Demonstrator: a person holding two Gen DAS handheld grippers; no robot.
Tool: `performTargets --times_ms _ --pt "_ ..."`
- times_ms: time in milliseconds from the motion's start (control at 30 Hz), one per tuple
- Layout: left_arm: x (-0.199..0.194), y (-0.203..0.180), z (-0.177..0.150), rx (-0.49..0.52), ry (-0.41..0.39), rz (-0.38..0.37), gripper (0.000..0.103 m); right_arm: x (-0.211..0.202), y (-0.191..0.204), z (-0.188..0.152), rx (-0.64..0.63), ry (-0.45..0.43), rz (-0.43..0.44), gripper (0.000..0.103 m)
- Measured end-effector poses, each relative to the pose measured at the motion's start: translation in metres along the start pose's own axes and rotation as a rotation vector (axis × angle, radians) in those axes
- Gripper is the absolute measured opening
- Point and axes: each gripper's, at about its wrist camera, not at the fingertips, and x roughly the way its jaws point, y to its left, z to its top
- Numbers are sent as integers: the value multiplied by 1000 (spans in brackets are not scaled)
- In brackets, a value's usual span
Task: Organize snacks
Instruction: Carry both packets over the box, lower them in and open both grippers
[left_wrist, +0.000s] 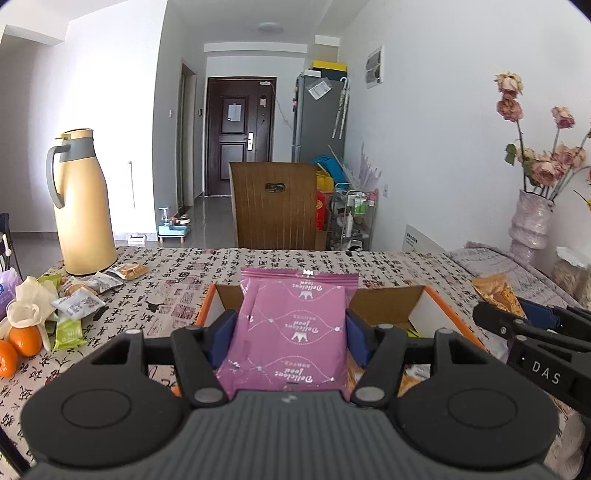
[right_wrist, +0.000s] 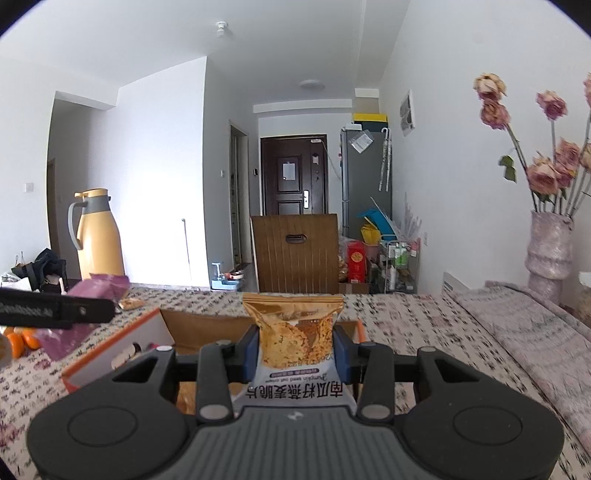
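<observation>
Right now you are working over a table (left_wrist: 207, 269) covered with a cloth printed in black calligraphy, in a white-walled room with a dark door (left_wrist: 240, 134) at the far end, a grey fridge (left_wrist: 317, 118) beside it and a wooden chair back (left_wrist: 275, 205) just past the table's far edge. A cream thermos jug (left_wrist: 83, 203) stands near the far left corner, with loose snack packets (left_wrist: 79, 295) and oranges (left_wrist: 20, 345) along the left edge. A vase of dried roses (left_wrist: 532, 221) stands at the far right corner.

An open cardboard box (left_wrist: 388, 302) with orange outer walls sits on the middle of the table, below both grippers.

Your left gripper (left_wrist: 291, 334) is closed on a pink snack packet (left_wrist: 291, 325), its blue pads pressing the two long sides. The packet's long axis runs along the fingers, away from you, its crimped end pointing toward the chair, above the box.

Your right gripper (right_wrist: 297, 354) clamps an orange crisp packet (right_wrist: 295, 332) at a narrower spread, also by its sides. It too lies lengthwise along the fingers, crimped end toward the far edge, above the box's right part.
</observation>
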Motion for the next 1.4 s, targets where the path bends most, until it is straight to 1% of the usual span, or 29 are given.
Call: performTargets --times_ms 233,400,500,667,867,900,933,967,1000,1067,1100,1133,1200,1233,1400 --pt "32 5 11 -36 17 21 62 37 14 11 -3 18 8 39" --pt "51 11 8 -62 17 42 62 61 17 6 14 47 1 39" --pt "60 17 1 -79 20 52 62 71 18 -4 16 69 15 39" --pt "72 25 -8 -101 70 40 62 82 15 -17 31 122 39 39" --pt "69 25 -12 -102 77 14 63 87 16 -26 39 162 42 41" --pt "66 24 -13 -100 68 17 64 87 16 -26 42 165 43 43" --pt "65 24 -12 -102 62 18 74 87 16 -26 47 165 44 44" --pt "63 24 -11 -107 52 23 80 86 15 -26 51 163 47 44" --pt "61 24 -11 -108 41 32 86 85 14 -25 57 161 51 46" --pt "58 25 -10 -113 28 41 91 82 12 -24 69 152 51 60" --pt "57 25 -10 -118 25 42 100 79 12 -24 72 146 47 76" --pt "57 26 -9 -122 21 49 103 78 11 -23 76 140 44 89" --pt "57 27 -9 -129 20 52 103 76 9 -22 84 132 43 96" --pt "57 28 -9 -133 20 51 103 76 8 -22 91 130 44 103" --pt "59 30 -10 -148 28 60 103 75 6 -23 103 131 38 103"
